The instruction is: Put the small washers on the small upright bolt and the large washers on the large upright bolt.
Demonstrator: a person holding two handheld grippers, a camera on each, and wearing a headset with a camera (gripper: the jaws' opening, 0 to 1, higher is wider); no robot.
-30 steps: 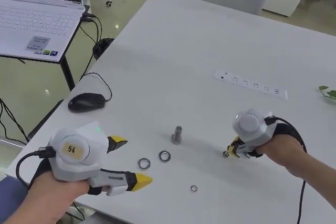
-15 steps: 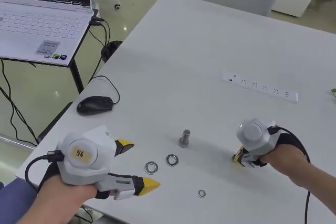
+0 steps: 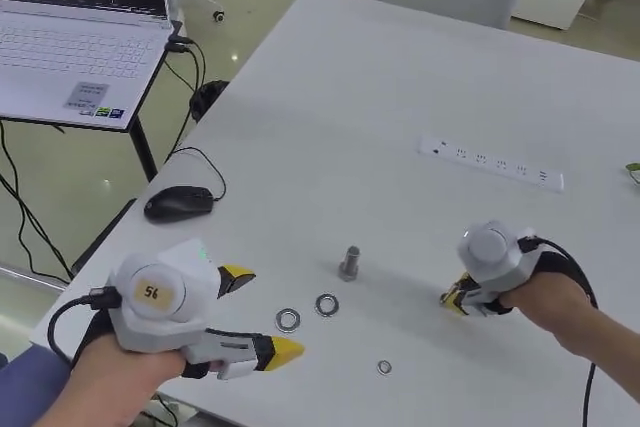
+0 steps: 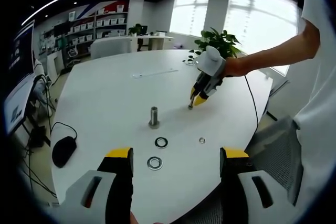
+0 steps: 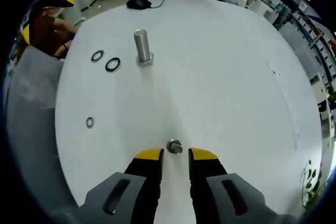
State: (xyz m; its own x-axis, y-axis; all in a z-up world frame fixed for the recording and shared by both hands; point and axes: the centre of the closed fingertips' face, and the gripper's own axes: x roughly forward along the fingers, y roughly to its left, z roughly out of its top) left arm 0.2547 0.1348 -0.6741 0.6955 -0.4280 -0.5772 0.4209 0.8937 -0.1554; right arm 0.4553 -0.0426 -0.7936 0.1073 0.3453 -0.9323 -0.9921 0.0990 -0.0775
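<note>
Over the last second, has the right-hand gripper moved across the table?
No. The right gripper holds its spot relative to the large bolt; only the view itself shifted.

table (image 3: 400,97), lg bolt (image 3: 349,263), sm bolt (image 5: 174,146), 3 washers (image 3: 327,304), mouse (image 3: 179,204), pwr strip (image 3: 492,164)

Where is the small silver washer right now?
In the head view the small silver washer lies on the white table, right of the two large silver washers and nearer the front edge than the large upright steel bolt.
</note>
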